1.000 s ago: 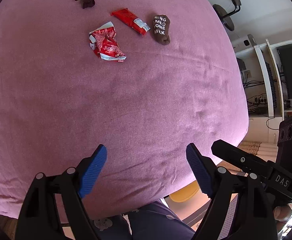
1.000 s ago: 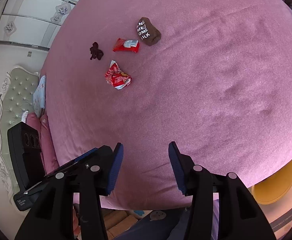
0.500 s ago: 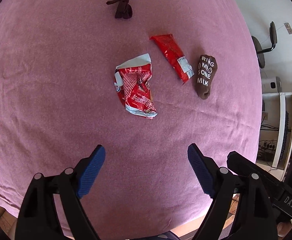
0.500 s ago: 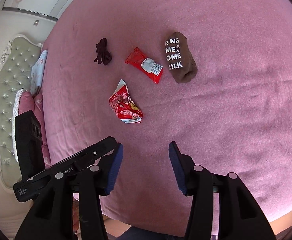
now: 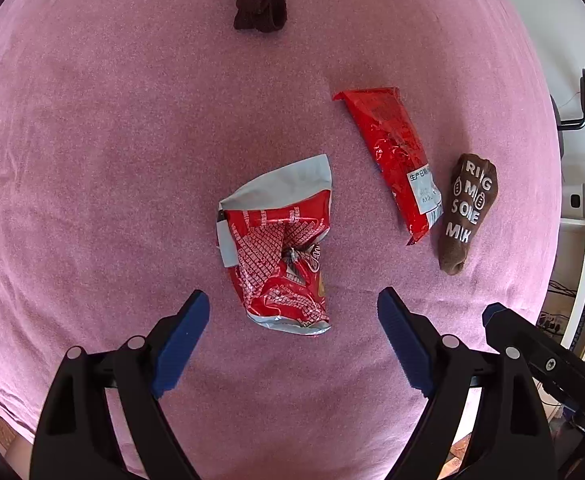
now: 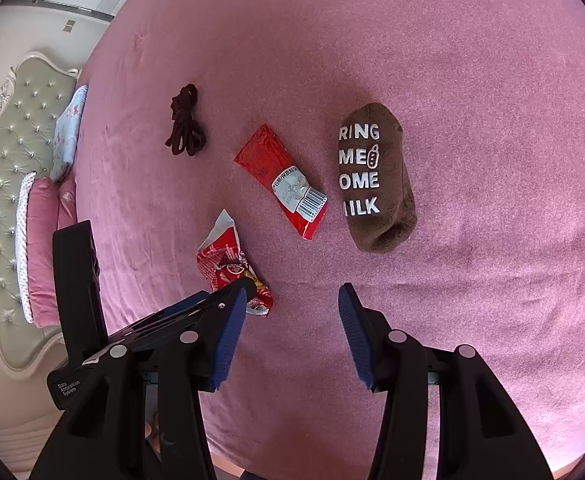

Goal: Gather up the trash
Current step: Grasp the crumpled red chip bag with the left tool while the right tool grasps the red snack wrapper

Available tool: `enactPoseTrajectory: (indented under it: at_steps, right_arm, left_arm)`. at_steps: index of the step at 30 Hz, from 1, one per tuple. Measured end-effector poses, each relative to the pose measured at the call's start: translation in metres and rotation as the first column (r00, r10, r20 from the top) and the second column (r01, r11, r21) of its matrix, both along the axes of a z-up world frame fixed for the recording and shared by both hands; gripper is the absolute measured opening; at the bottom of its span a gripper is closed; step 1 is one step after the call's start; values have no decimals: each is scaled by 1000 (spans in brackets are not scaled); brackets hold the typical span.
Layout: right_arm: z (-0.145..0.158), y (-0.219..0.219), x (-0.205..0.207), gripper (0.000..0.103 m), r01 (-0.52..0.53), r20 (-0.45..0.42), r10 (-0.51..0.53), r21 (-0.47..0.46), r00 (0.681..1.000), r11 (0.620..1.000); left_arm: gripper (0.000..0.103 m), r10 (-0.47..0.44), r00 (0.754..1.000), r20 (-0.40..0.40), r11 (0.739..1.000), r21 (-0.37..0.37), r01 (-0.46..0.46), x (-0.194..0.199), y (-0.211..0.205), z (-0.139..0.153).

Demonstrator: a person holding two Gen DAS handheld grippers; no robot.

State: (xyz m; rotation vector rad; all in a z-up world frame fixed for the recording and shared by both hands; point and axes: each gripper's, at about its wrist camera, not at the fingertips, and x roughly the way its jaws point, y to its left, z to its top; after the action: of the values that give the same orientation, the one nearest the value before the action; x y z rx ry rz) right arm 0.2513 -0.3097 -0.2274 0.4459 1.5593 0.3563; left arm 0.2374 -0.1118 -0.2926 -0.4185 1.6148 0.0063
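Note:
A crumpled red and silver snack wrapper (image 5: 280, 248) lies on the pink bedspread (image 5: 92, 160), just beyond my open left gripper (image 5: 292, 312), whose blue pads flank its near end. It also shows in the right wrist view (image 6: 228, 264). A long red wrapper (image 5: 392, 160) lies to its right, seen too in the right wrist view (image 6: 284, 180). My right gripper (image 6: 292, 304) is open and empty, short of the long wrapper.
A brown sock with white lettering (image 6: 372, 184) lies right of the long wrapper, also in the left wrist view (image 5: 466, 208). A dark bunched sock (image 5: 258, 4) lies farther off. A tufted headboard and pillows (image 6: 32, 200) stand at the left.
Both grippers have moved forward over the bed toward the wrappers. The crumpled wrapper now lies just between the left gripper's fingertips. Both stay open.

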Motion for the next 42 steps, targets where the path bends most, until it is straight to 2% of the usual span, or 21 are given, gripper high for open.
enactPoseTrajectory:
  at_steps: [5, 7, 8, 9, 11, 14, 24, 31, 33, 36, 42]
  right_arm:
    - [-6, 2, 10, 48, -11, -6, 11, -1, 1000, 1000]
    - [-8, 4, 14, 48, -15, -3, 15, -7, 1000, 1000]
    - [-9, 5, 16, 48, -20, 0, 20, -12, 1000, 1000]
    - [-9, 7, 19, 48, -24, 3, 24, -16, 1000, 1000]
    - [-10, 12, 24, 48, -37, 10, 37, -22, 999, 999]
    - [-11, 21, 34, 48, -64, 27, 65, -42, 998, 997]
    - [-28, 63, 68, 48, -179, 83, 194, -161, 977, 971]
    - [-55, 78, 73, 47, -209, 55, 228, -236, 972, 949]
    - [-59, 78, 70, 37, -202, 55, 224, -262, 973, 944]
    - [-59, 75, 64, 29, -190, 60, 211, -248, 976, 950]
    - [-50, 58, 38, 27, -169, 31, 176, -161, 984, 972]
  left_arm:
    - [85, -6, 1000, -20, 1000, 18, 6, 5, -3, -12]
    - [74, -16, 1000, -21, 1000, 22, 17, 7, -5, -15]
    - [57, -25, 999, -23, 1000, 19, 25, 8, -8, -16]
    - [47, -37, 999, -23, 999, 15, 37, 8, -10, -16]
    - [46, -47, 999, -11, 999, 12, 47, 10, -9, -16]
    - [40, -43, 999, 7, 999, 15, 43, 12, -12, -10]
    - [40, 15, 1000, 14, 999, -44, -14, 0, 16, -4]
    - [40, 30, 999, 10, 998, -60, -29, -7, 36, -5]
    - [40, 29, 999, 15, 997, -65, -28, -4, 31, -6]
    - [40, 25, 999, 23, 997, -75, -23, -3, 33, 0]
    - [40, 10, 999, 35, 997, -81, -7, -15, 35, 6]
